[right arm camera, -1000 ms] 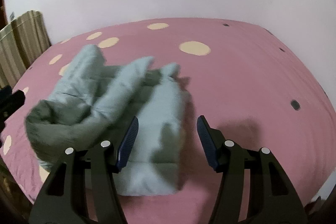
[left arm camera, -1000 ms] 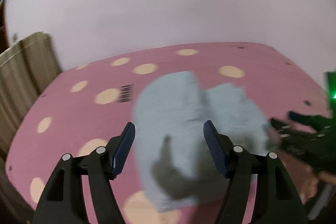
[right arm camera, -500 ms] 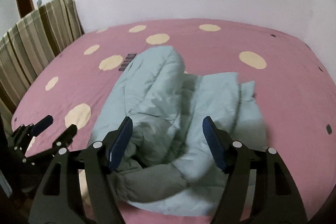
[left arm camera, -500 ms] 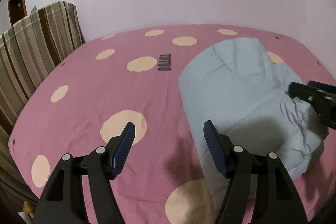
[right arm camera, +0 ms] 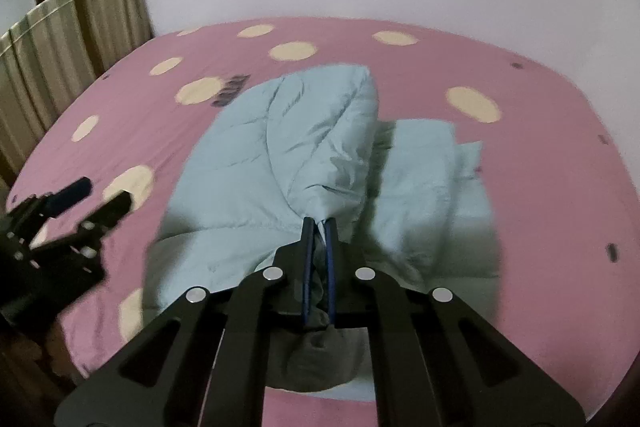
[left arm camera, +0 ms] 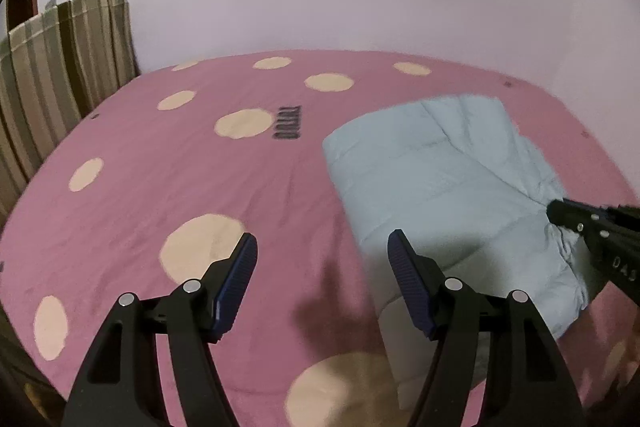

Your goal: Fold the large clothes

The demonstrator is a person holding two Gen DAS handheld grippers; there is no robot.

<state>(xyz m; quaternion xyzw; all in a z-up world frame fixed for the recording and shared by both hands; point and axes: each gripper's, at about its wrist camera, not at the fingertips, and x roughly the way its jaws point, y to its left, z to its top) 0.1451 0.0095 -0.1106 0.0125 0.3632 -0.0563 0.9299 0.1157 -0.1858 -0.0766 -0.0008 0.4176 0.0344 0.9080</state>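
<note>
Between its pads, the right claw (right arm camera: 318, 227) has just clamped a fold of the pale blue jacket (right arm camera: 304, 163) on the bed (left arm camera: 168, 163), while the left claw (left arm camera: 322, 259), now beside it, gapes empty, so folding can begin.

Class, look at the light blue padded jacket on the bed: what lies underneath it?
The jacket lies on a pink bedsheet with cream dots. The sheet shows all around it. Whatever is directly beneath is covered, so nothing more can be told.

The dark print (left arm camera: 287, 123) on the bedspread (left arm camera: 160, 167) is too blurred to read.
</note>
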